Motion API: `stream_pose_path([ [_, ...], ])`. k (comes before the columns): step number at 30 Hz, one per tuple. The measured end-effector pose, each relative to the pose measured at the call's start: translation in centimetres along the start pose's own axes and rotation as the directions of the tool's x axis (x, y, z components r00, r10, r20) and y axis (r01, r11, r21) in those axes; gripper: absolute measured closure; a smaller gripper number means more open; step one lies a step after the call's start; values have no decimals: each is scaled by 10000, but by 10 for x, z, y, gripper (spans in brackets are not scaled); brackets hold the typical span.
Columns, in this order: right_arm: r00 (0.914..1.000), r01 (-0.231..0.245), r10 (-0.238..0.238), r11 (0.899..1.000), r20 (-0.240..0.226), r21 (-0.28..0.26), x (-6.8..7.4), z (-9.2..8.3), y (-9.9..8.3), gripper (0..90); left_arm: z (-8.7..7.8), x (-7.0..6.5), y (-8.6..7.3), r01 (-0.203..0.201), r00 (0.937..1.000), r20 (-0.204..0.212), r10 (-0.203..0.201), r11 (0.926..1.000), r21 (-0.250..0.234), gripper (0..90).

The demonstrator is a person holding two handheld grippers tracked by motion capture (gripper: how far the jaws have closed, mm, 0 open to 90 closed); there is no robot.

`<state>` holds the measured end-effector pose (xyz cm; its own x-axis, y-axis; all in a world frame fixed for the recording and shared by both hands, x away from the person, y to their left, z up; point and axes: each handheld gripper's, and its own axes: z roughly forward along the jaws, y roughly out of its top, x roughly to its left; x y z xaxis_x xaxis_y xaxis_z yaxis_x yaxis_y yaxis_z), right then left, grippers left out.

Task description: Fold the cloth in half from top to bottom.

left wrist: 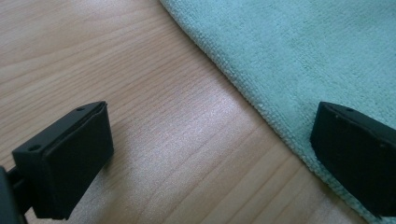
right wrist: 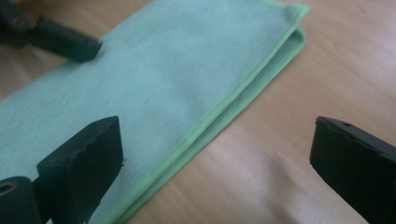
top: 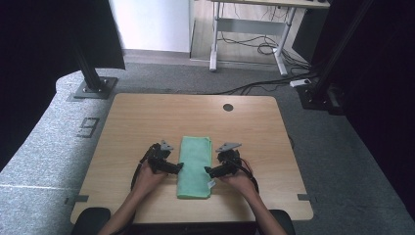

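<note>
Green cloth point(top: 195, 167), folded, lies lower centre of the high view on the table point(top: 147, 117), its far half bare wood; its near end is cut off in both gripper views; left gripper point(top: 177, 168) and right gripper point(top: 209, 171) flank it, jaws wide, each straddling a long edge.
</note>
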<state>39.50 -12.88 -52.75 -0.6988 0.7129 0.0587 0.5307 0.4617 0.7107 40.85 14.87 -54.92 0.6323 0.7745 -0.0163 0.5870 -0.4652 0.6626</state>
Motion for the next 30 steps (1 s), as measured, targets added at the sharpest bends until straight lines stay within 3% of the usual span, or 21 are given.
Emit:
stream_pose_path([
  [3,9999,-140,141,9998,77,-142,-10,6,12,126,0,0,0,-2,10000,1,2,10000,4,0],
  [14,9993,-70,70,10000,355,14,-27,24,45,207,0,0,0,-2,10000,0,2,10000,14,0],
  [30,9990,-205,191,9992,408,342,-51,51,73,464,0,0,0,-1,10000,7,1,10000,12,0],
])
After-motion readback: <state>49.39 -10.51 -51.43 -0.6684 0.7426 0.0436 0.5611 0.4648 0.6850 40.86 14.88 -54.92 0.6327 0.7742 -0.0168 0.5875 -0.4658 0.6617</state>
